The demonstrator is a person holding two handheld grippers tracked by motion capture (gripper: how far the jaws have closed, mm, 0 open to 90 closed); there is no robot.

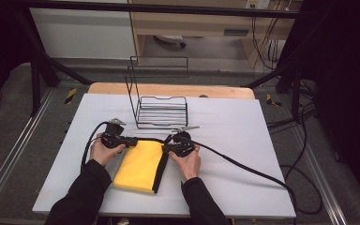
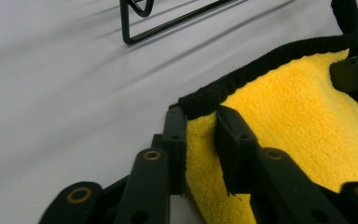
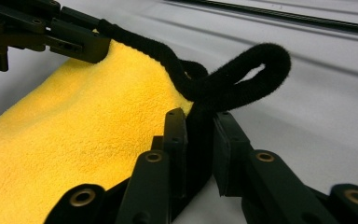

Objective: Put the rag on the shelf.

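A yellow towel point(image 1: 138, 166) with a black hem lies folded on the white table point(image 1: 243, 140). My left gripper point(image 1: 130, 141) is at its far left corner. In the left gripper view, this gripper point(image 2: 200, 114) is shut on the towel point(image 2: 298, 107), with yellow pile and black hem pinched between the jaws. My right gripper point(image 1: 165, 148) is at the far right corner. In the right gripper view, it point(image 3: 199, 116) is shut on the black hem of the towel point(image 3: 74, 121), and a loop of hem point(image 3: 256, 70) curls up just beyond the jaws.
A black wire rack point(image 1: 161, 112) stands just behind the towel at the table's middle back. Black cables point(image 1: 243, 164) trail from both grippers across the table to the right. A wooden edge point(image 1: 168, 89) borders the far side.
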